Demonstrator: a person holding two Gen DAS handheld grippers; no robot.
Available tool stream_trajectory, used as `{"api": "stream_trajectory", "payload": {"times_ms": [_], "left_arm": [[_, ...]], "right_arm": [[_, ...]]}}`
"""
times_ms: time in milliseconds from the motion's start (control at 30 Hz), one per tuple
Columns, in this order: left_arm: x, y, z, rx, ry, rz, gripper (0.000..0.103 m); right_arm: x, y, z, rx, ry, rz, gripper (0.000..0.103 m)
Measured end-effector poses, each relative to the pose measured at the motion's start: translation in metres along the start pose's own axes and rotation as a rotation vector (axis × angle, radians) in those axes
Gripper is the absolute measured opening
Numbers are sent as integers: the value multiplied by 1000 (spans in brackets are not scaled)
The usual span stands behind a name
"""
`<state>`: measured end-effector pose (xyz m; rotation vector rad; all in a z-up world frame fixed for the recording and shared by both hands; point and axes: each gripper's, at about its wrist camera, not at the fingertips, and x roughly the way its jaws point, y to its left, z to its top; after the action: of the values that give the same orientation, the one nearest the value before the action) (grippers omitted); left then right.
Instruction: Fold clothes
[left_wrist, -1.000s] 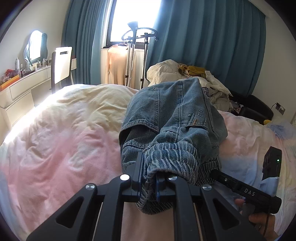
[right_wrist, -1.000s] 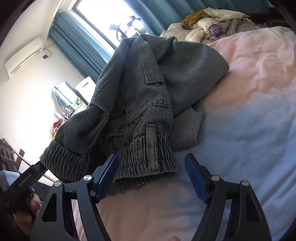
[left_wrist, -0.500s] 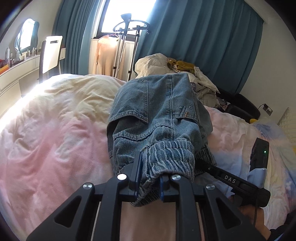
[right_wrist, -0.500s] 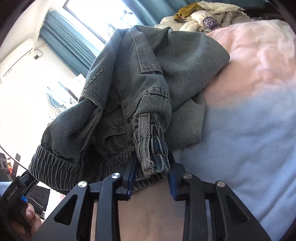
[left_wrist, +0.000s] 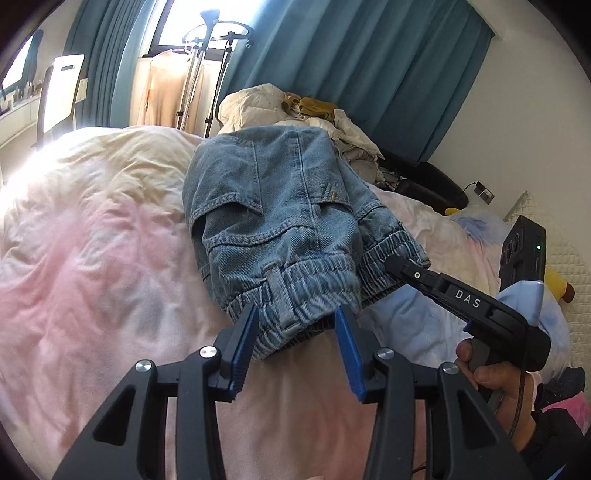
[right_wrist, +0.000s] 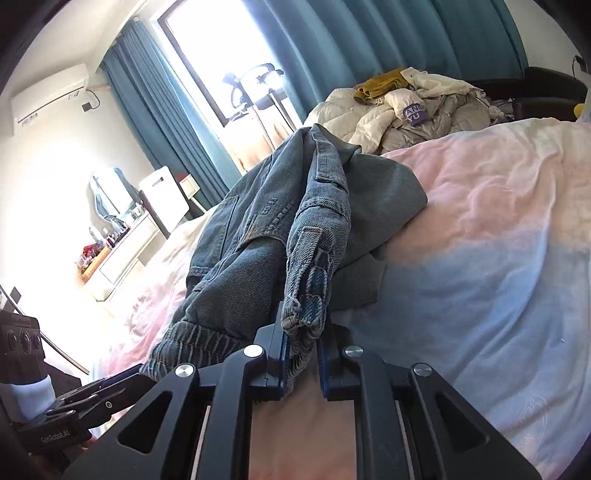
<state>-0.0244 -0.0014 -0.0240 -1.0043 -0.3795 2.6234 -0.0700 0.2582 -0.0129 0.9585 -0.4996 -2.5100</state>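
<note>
denim jeans (left_wrist: 280, 221) lie bunched on our pink-and-blue duvet (left_wrist: 92, 258). our left gripper (left_wrist: 295, 343) is spreading, waistband between its pads, untouched; our right gripper (right_wrist: 303, 354) is closing, pinching the waistband's edge.

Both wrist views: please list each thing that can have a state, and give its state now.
Denim jeans: folded over on the bed, waistband at the near end.
Left gripper: jaws opening, waistband between the pads but not pressed.
Right gripper: jaws closing on a bunched waistband edge, lifted off the bed.
Curtains: partly drawn, window gap bright.
Bed cover: wrinkled.
Clothes heap: unfolded.
</note>
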Motion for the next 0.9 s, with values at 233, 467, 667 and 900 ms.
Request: {"api": "stream_trajectory", "payload": {"times_ms": [233,467,667,900], "left_arm": [[5,2,5,-38,-4,-83,45],[14,3,5,-32,16,-9,54],[20,18,4,-124,36,-25,61],[29,20,2,-69,86,10,64]], "right_arm": [[3,16,-1,-71,-11,37,12],[3,29,-2,-123,-24,85,12],[2,48,-4,-186,-30,146,12],[3,54,-7,-202,-25,176,12]]}}
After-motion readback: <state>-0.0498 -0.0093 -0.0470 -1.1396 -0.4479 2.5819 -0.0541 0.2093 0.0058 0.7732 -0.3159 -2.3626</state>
